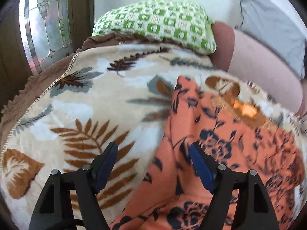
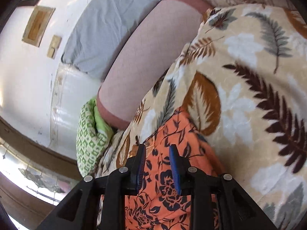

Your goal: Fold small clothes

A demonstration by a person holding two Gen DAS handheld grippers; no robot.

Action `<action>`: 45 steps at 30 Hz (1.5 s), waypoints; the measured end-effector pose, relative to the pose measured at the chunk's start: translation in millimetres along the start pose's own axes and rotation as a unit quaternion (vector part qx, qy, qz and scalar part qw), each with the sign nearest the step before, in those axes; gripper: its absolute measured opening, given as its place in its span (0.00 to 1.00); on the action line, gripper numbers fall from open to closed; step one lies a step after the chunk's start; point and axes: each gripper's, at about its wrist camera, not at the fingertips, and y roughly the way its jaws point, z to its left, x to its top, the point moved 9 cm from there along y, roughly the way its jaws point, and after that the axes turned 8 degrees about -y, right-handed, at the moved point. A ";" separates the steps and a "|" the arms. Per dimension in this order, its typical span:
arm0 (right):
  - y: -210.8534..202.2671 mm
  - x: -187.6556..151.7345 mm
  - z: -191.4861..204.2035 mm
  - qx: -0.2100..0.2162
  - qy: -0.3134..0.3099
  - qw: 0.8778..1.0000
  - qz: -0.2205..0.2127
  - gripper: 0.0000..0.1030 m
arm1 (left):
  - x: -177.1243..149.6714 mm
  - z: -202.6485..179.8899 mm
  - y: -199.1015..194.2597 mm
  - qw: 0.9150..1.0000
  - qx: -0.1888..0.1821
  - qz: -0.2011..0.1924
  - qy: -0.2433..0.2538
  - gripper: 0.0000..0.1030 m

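Note:
An orange garment with dark blue flowers (image 1: 211,134) lies spread on a cream blanket printed with leaves (image 1: 76,115). My left gripper (image 1: 153,147) hovers over the garment's left edge. Its jaws stand wide apart, one finger over the blanket and the other over the cloth, with nothing pinched. In the right wrist view the same garment (image 2: 184,126) runs under my right gripper (image 2: 157,149). Its blue pads (image 2: 173,164) stand a narrow gap apart, and flat cloth shows through that gap without being pinched.
A green-and-white checked pillow (image 1: 153,21) lies at the blanket's far end, beside a pink bolster (image 1: 259,61) and a grey pillow (image 1: 268,23). A leaded glass window (image 1: 44,28) stands at the left. The blanket's brown frilled edge (image 1: 23,99) drops off at the left.

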 end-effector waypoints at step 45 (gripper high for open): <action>70.2 -147.9 65.1 -0.078 -0.253 0.940 0.215 0.29 | -39.8 -50.9 -10.8 0.990 0.018 0.001 0.139 0.76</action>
